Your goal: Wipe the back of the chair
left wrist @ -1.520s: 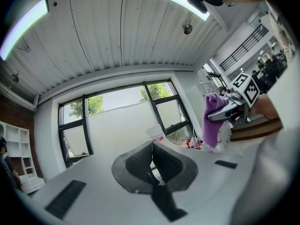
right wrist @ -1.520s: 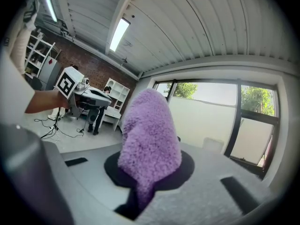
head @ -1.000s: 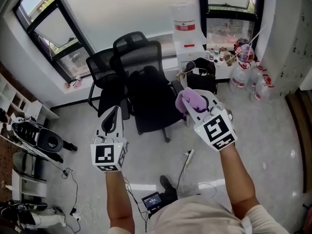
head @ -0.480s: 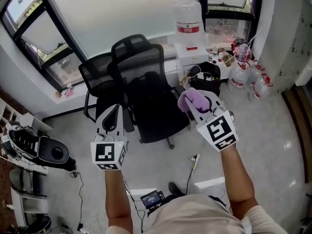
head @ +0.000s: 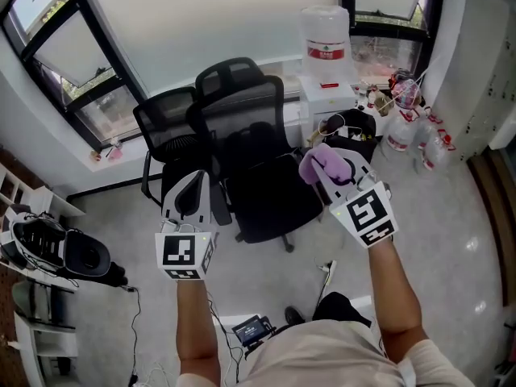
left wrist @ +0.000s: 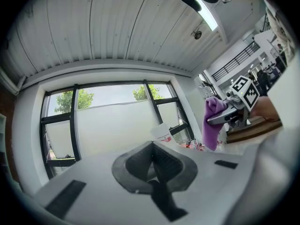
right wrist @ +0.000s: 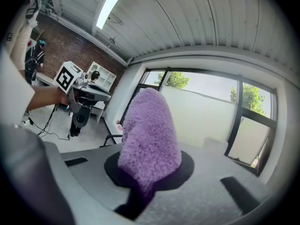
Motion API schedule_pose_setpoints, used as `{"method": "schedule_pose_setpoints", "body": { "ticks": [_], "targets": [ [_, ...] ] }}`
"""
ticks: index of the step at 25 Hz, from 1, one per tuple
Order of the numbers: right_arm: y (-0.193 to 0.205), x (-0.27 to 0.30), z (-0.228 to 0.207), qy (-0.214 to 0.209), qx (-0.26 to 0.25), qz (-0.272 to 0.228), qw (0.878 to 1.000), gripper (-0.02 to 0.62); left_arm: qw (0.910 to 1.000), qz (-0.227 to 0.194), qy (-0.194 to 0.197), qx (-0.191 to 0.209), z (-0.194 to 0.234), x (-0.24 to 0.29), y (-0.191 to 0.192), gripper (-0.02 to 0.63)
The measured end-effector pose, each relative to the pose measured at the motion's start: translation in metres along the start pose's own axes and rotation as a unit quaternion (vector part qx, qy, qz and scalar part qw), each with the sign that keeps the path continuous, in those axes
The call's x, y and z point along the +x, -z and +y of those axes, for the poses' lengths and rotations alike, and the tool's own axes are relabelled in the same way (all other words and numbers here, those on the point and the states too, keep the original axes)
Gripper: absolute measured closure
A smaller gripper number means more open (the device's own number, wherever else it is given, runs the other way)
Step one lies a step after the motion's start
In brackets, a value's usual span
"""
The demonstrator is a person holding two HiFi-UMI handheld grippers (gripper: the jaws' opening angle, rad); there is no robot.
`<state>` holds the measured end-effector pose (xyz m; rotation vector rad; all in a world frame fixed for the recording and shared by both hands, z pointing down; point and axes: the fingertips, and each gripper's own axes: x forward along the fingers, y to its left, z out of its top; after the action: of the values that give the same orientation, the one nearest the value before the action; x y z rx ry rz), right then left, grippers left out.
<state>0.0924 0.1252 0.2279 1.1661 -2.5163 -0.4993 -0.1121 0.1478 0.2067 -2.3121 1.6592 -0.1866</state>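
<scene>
A black office chair with a mesh back (head: 242, 107) and a padded seat (head: 270, 192) stands before the window, its back toward the glass. My right gripper (head: 329, 168) is shut on a fluffy purple cloth (head: 321, 164) and hovers over the seat's right edge. That cloth (right wrist: 150, 130) fills the middle of the right gripper view. My left gripper (head: 192, 185) hangs over the seat's left side, its jaws together with nothing between them. The left gripper view looks toward the window and shows the purple cloth (left wrist: 213, 123) at the right.
A second black chair (head: 165, 127) stands close behind at the left. A water dispenser (head: 326, 51), a dark bin (head: 355, 127) and several plastic bottles (head: 403, 131) crowd the right. Cables (head: 326, 268) trail on the floor. Shelves (head: 32, 240) line the left wall.
The chairs now sit lower and more to the right in the head view. Both grippers keep about the same pose, and the cloth stays held.
</scene>
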Motion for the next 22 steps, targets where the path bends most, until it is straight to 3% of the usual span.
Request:
{"method": "schedule_pose_setpoints", "body": {
  "ticks": [14, 22],
  "targets": [
    [-0.028, 0.095, -0.017, -0.022, -0.005, -0.022, 0.999, 0.574, 0.9997, 0.009, -0.024, 0.002, 0.058, 0.040, 0.014, 0.600],
    [-0.010, 0.183, -0.043, -0.055, -0.005, -0.032, 0.998, 0.574, 0.9980, 0.030, -0.056, -0.003, 0.093, 0.097, 0.048, 0.600]
  ]
}}
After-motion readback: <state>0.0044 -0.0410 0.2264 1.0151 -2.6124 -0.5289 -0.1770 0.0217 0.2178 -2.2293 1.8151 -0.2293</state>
